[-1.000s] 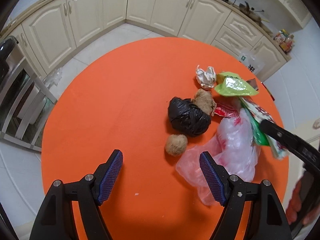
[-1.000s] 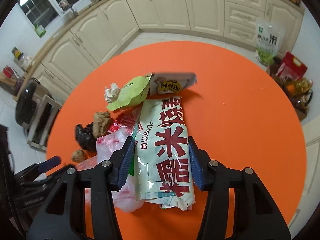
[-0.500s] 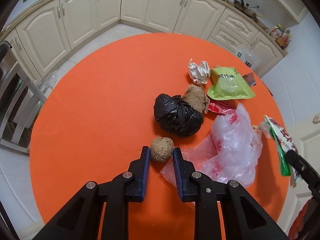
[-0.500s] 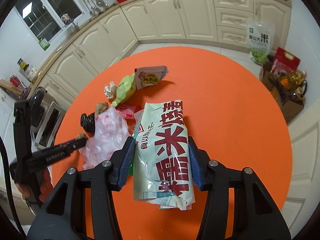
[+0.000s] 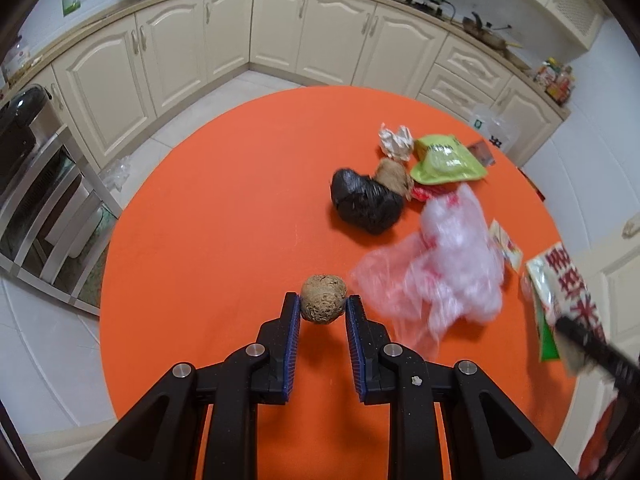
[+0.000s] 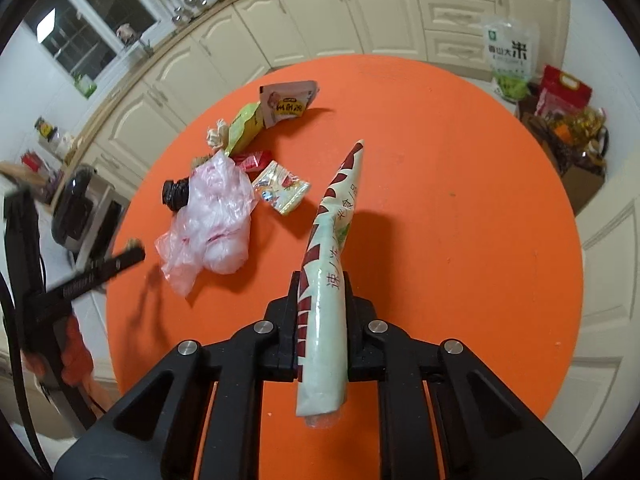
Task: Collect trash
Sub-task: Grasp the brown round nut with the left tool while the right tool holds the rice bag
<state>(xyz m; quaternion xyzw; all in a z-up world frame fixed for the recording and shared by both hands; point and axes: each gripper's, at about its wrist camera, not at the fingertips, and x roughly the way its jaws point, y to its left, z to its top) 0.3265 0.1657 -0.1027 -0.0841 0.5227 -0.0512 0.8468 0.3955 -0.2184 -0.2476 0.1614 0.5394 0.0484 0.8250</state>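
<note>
Black bag half hidden behind pink plastic.

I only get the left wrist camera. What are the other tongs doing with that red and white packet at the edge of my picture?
Observer: The right tongs are closing on the red and white packet, squashing it into a narrow fold.
Operator: Is it lying on the table?
Observer: No, it looks lifted. Its shadow falls on the orange table beside it.
Operator: What's hiding behind the green packet?
Observer: A brown snack pouch with a yellow label, right next to the green packet.
</note>
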